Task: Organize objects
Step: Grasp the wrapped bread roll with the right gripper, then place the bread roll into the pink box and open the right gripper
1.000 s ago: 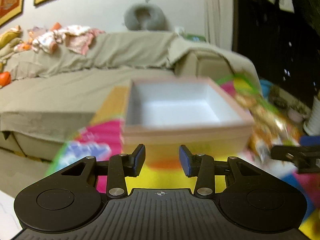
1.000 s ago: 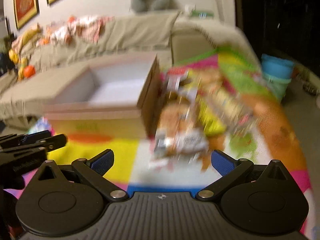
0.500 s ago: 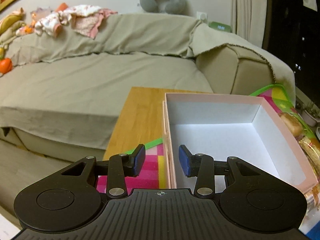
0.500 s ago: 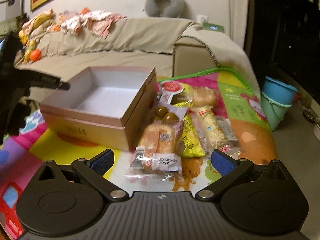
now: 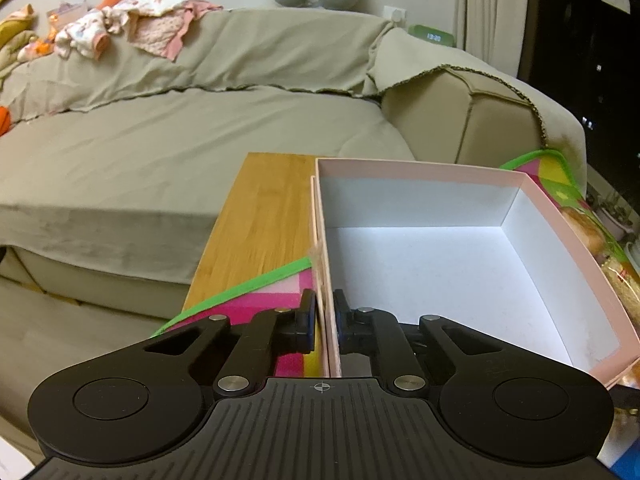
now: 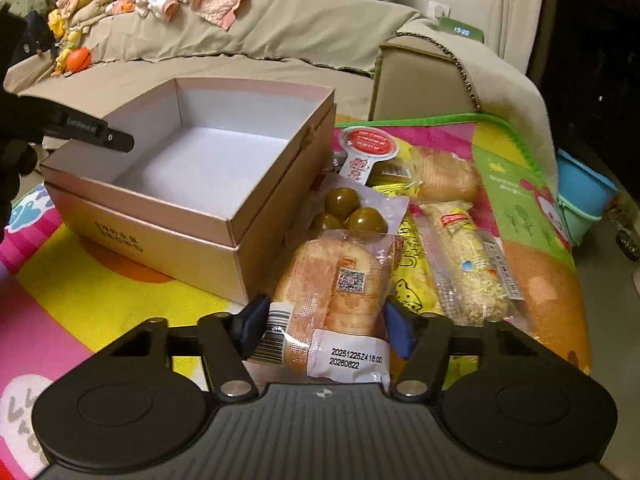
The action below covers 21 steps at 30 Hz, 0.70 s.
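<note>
An open pink box (image 6: 192,168) with a white inside stands on a colourful mat; it also shows in the left wrist view (image 5: 440,264). My left gripper (image 5: 325,320) is shut on the box's left wall, one finger outside and one inside. A pile of wrapped snacks lies right of the box. My right gripper (image 6: 326,326) is shut on a wrapped bread bun (image 6: 336,292) at the front of the pile. Behind it lie a pack of green balls (image 6: 348,212), a yellow packet (image 6: 412,272), a long bread stick (image 6: 468,264) and another bun (image 6: 440,180).
The mat (image 6: 100,292) covers a wooden table (image 5: 260,220). A beige sofa (image 5: 160,140) with clothes (image 5: 140,28) stands behind. A blue bucket (image 6: 584,196) stands on the floor at the right. The left gripper's body (image 6: 80,128) reaches over the box's left wall.
My left gripper moved down and closed on the box's left wall. My right gripper moved forward to the snack pile and closed on the front bread bun.
</note>
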Tool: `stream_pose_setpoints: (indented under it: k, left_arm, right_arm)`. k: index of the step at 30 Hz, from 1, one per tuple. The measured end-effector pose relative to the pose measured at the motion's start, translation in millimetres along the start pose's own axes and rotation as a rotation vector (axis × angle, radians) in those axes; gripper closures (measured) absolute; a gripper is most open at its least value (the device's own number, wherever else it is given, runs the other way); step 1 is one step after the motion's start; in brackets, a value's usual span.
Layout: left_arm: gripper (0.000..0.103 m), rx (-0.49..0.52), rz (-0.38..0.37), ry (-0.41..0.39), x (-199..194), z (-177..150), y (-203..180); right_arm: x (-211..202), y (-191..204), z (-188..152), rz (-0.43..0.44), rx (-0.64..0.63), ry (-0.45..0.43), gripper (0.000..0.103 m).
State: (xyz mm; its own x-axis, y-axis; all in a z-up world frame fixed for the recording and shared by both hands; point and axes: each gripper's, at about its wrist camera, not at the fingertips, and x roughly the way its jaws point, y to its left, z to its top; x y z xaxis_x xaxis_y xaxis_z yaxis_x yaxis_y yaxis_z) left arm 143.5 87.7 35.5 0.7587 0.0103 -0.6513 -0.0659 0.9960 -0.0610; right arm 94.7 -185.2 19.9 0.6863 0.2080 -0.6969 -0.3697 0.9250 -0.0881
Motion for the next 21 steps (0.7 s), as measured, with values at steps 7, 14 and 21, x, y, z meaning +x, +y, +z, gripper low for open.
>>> stream_pose_setpoints:
  k: [7,14,21]
  left_arm:
    - [0.092,-0.005,-0.007,0.002,0,1,0]
    - [0.091,-0.015,-0.023,0.000,-1,1,2]
    - [0.091,-0.017,-0.030,0.000,0,1,4]
  right_arm:
    - [-53,-18,-7,-0.041,0.064,-0.016,0.045]
    - [-109,-21,17,-0.028,0.133,-0.092,0.046]
    - [-103,-15,101,0.113,0.202,-0.195,0.046]
